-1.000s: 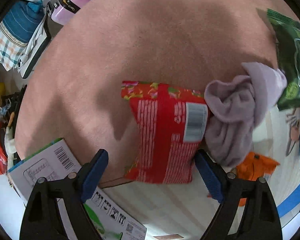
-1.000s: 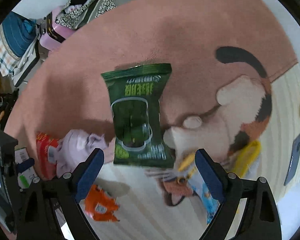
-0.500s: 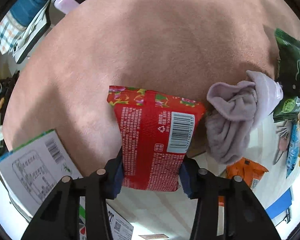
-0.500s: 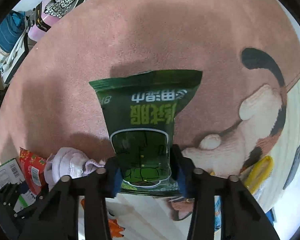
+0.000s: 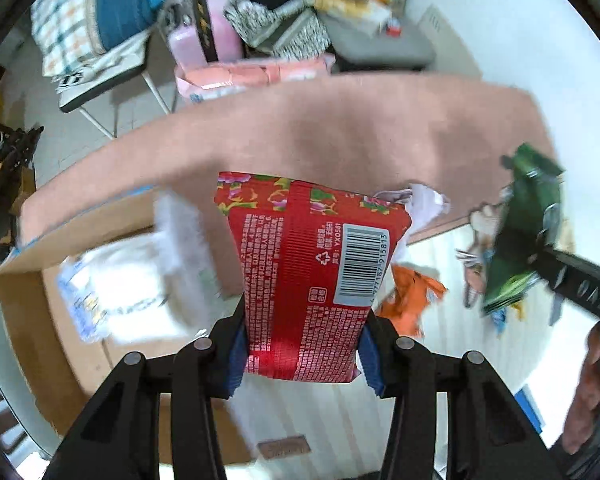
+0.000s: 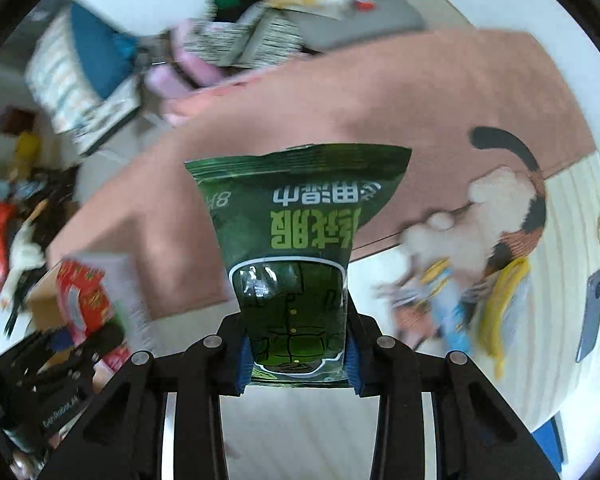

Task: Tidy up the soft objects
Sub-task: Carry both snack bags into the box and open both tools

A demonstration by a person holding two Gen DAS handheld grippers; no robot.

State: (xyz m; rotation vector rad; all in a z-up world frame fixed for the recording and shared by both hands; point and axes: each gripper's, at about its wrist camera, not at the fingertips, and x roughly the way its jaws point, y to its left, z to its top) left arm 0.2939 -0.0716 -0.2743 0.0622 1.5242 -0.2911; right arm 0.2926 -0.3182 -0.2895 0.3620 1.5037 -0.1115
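Two packets are held aloft, one in each claw. At the centre of the left wrist view, the left gripper point(image 5: 302, 354) pinches the lower end of the red packet point(image 5: 312, 272), its blue pads tight against both sides. An open cardboard box point(image 5: 40, 320) fills the left of that frame, blurred. At the centre of the right wrist view, the right gripper point(image 6: 298, 356) clamps the bottom of the green packet point(image 6: 292, 248) above the pink rug point(image 6: 380, 100). An orange packet point(image 5: 412, 292) lies right of centre on the pale floor.

Black angular left gripper point(image 5: 302, 350) and right gripper point(image 6: 298, 356), blue pads, round silver screws.
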